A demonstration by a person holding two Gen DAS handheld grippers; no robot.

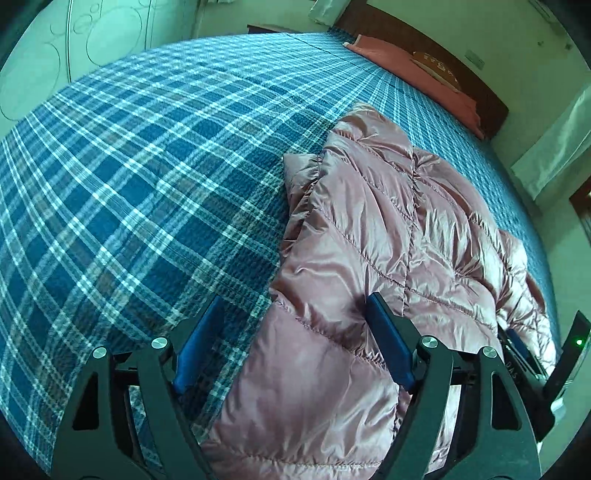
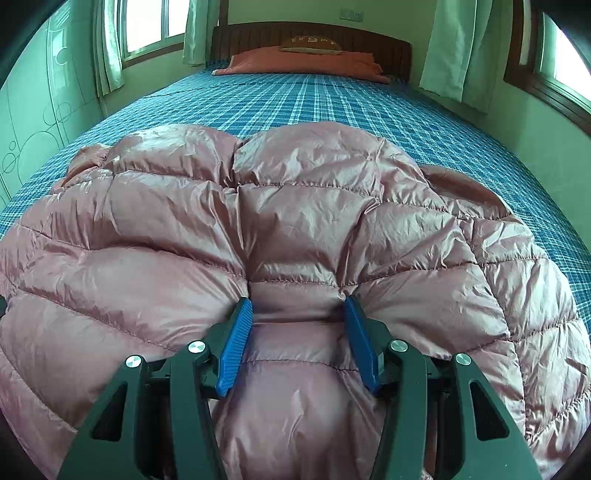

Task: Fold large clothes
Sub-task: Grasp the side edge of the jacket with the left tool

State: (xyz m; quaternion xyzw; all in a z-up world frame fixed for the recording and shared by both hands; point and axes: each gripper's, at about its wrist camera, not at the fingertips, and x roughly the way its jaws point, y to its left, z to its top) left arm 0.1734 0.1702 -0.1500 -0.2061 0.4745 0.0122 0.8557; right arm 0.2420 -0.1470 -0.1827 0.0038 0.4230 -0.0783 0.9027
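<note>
The bed [image 1: 129, 155], spread with a blue plaid cover, carried everything, and most of its surface lay bare towards the headboard [image 2: 310, 35], where a reddish pillow [image 2: 303, 64] sat against the far edge. The pink quilted jacket [image 2: 295, 221] lay bunched at the near edge of the bed, gathered into a long heap with a cuffed sleeve end reaching out onto the plaid; it seemed to have been drawn in lengthwise as a fold in progress, not yet flattened or squared.

The right gripper [image 2: 299, 332] pointed steeply down into the heap near its middle. Its blue pads pressed into a puffy ridge of the jacket, which bulged out on both sides of them, so it was clenched on the fabric, probably to pin the bundle while the other side was worked.

The left gripper [image 1: 291, 339] hung above the jacket's edge nearest the bare plaid, also tilted downward. Its jaws stood wide apart and released: one pad was over the cover, the other over the pink fabric, neither pressing. It looked placed to take a fresh hold on that loose edge.
</note>
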